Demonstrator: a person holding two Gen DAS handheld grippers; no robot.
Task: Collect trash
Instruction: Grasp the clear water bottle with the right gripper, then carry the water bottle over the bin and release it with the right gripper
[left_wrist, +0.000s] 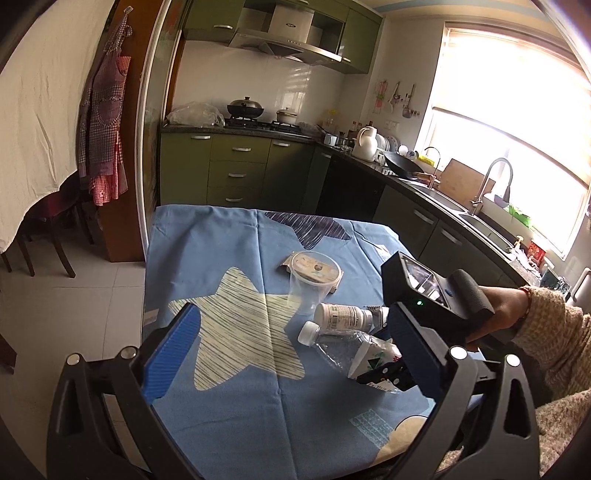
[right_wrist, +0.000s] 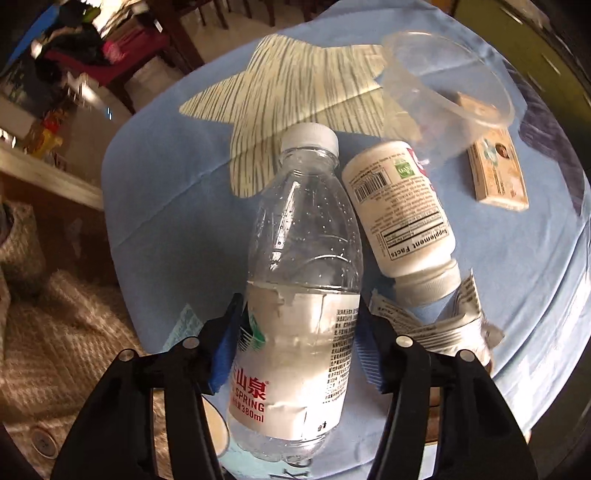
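A clear water bottle (right_wrist: 303, 258) with a white cap and a torn label lies on the blue star-print tablecloth (left_wrist: 221, 240). My right gripper (right_wrist: 300, 302) points steeply down with its blue pads against both sides of the label. The left wrist view shows the same bottle (left_wrist: 343, 347) under the right gripper (left_wrist: 388, 373). Beside it lie a white supplement bottle (right_wrist: 402, 210), a crumpled silver wrapper (right_wrist: 443, 325), a tipped clear plastic cup (right_wrist: 443, 85) and a small flat carton (right_wrist: 498, 177). My left gripper (left_wrist: 295, 314) hovers wide open over the cloth with nothing between its fingers.
A person's hand in a knit sleeve (left_wrist: 546, 325) holds the right gripper. Green kitchen cabinets (left_wrist: 236, 166) stand behind the table, and a counter with a sink (left_wrist: 443, 199) runs along the right. Dark chairs (left_wrist: 48, 229) stand at the left on the tiled floor.
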